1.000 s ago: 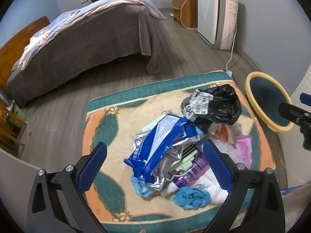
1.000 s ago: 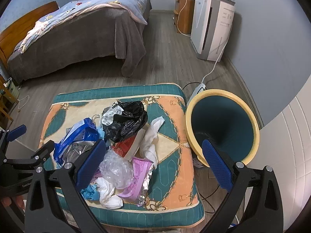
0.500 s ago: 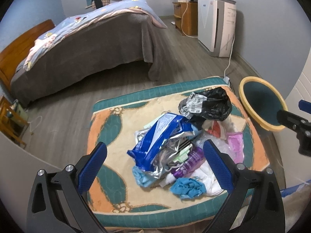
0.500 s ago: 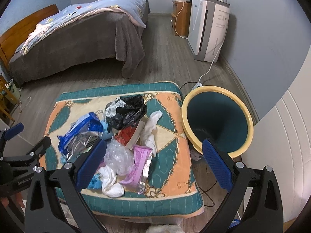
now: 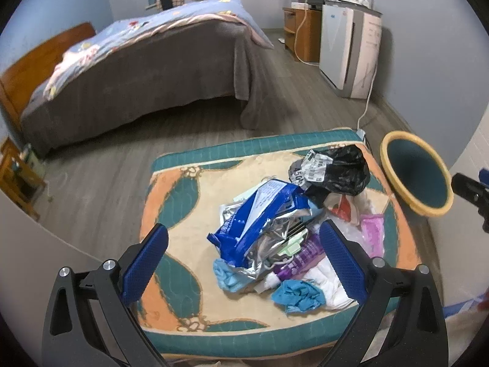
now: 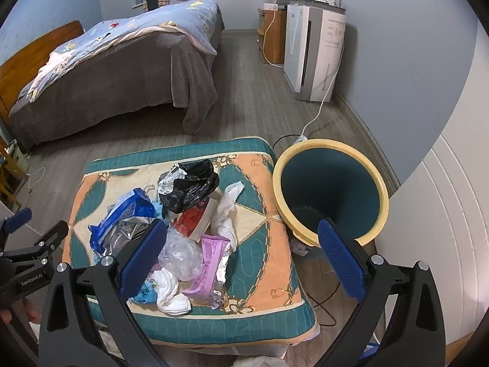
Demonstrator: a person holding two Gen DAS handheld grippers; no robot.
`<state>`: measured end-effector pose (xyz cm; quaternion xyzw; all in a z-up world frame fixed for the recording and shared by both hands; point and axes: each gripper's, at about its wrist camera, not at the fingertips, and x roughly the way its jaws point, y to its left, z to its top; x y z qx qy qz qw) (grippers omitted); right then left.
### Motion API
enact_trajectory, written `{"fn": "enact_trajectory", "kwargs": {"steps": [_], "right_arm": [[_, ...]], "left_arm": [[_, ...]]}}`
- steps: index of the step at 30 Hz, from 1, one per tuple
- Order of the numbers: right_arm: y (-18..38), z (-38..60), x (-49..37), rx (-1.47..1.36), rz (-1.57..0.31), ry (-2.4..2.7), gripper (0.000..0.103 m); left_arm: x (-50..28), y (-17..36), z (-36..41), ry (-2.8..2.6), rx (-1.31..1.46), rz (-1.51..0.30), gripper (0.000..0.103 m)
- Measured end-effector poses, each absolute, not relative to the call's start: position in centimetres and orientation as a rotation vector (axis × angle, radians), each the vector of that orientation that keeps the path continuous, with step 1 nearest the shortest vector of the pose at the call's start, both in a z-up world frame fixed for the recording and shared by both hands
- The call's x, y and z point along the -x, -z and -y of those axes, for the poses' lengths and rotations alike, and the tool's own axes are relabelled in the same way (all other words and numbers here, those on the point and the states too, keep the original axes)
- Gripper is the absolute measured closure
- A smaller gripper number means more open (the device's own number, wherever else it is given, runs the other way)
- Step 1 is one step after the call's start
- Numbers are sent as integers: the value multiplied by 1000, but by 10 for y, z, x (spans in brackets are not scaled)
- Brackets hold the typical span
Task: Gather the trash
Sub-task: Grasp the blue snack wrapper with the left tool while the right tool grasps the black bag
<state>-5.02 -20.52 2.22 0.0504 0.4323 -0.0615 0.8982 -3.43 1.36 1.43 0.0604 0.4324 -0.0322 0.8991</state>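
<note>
A pile of trash lies on a patterned teal and orange cushion (image 5: 183, 202) (image 6: 269, 263): a blue and silver foil bag (image 5: 259, 226) (image 6: 122, 217), a black plastic bag (image 5: 339, 171) (image 6: 189, 186), a pink wrapper (image 6: 211, 263), white tissues (image 6: 227, 211), clear plastic (image 6: 180, 253) and blue crumpled pieces (image 5: 298, 296). A teal bin with a yellow rim (image 6: 333, 192) (image 5: 415, 174) stands right of the cushion. My left gripper (image 5: 244, 263) is open and empty above the cushion's near edge. My right gripper (image 6: 241, 257) is open and empty, held above the cushion's right side.
A bed (image 5: 137, 73) with a grey blanket stands behind the cushion. A white air purifier (image 6: 314, 52) and a wooden cabinet (image 6: 272, 36) stand by the far wall. A white cable (image 6: 318, 116) runs to a power strip behind the bin. Wood floor lies between.
Both grippers have pulled back and up from the cushion, so the trash pile looks smaller and lower. Both stay open. The trash has not moved.
</note>
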Motion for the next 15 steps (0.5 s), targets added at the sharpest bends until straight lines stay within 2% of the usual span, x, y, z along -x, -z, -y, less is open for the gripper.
{"fn": "enact_trajectory", "kwargs": {"steps": [7,15], "right_arm": [[-25,215,25,-116,-906,133,6],[-3,220,-26,-197,-946,97,6]], "left_arm": [[10,-18,-25,84,-105,-896,5],[-33,6,-47,81,-101,-954,5]]}}
